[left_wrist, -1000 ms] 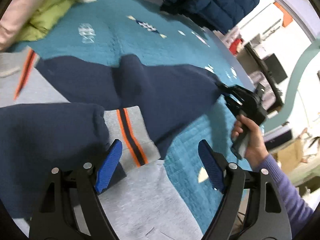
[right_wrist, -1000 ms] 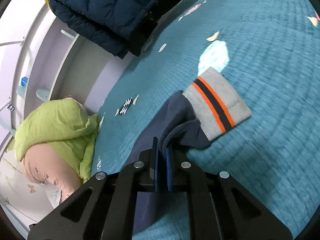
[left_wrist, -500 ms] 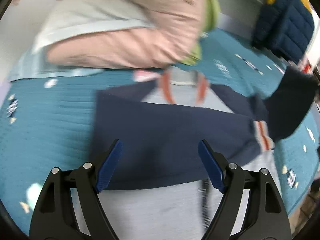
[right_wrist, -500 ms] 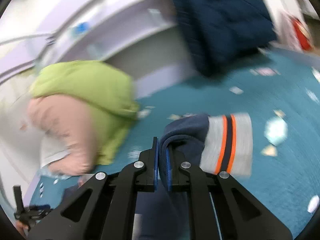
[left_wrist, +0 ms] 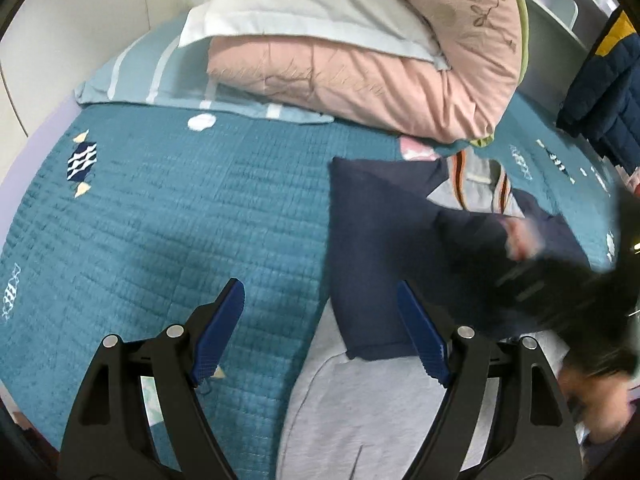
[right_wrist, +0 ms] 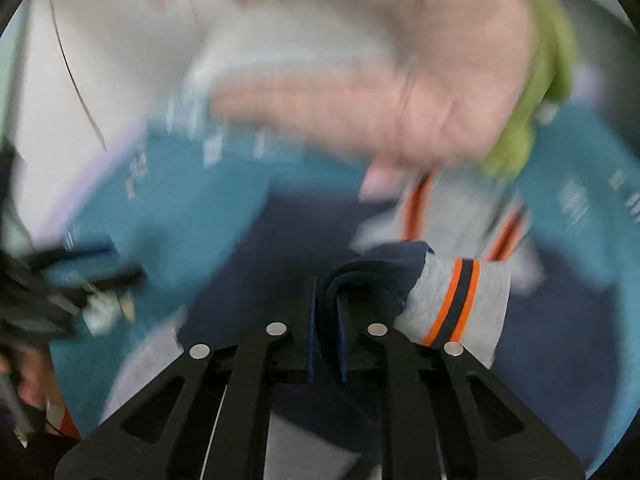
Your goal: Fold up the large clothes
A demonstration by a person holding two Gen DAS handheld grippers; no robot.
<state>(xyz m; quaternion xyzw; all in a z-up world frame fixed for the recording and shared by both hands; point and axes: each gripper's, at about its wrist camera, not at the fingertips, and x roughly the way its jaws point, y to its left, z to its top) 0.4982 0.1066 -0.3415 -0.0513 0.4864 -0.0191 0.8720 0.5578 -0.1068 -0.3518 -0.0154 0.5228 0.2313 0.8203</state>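
A grey and navy sweatshirt (left_wrist: 376, 240) with orange-striped trim lies on the teal bed. One navy sleeve is folded across its grey body (left_wrist: 360, 408). My left gripper (left_wrist: 320, 332) is open and empty, above the sweatshirt's left edge. My right gripper (right_wrist: 326, 320) is shut on the other navy sleeve (right_wrist: 372, 276), just behind its grey cuff with orange stripes (right_wrist: 460, 304), and holds it above the sweatshirt. In the left wrist view the right gripper shows as a dark blur (left_wrist: 560, 292) at the right.
A teal quilt (left_wrist: 180, 220) covers the bed. A pink duvet (left_wrist: 380, 60) and a white pillow (left_wrist: 304, 4) are piled at the head. A navy puffer jacket (left_wrist: 604, 88) lies at the far right. A white wall (left_wrist: 60, 20) is at the left.
My right gripper has swung the held sleeve from the bed's right side over the sweatshirt's body. My left gripper has turned left, away from the folded cuff, to the sweatshirt's left edge.
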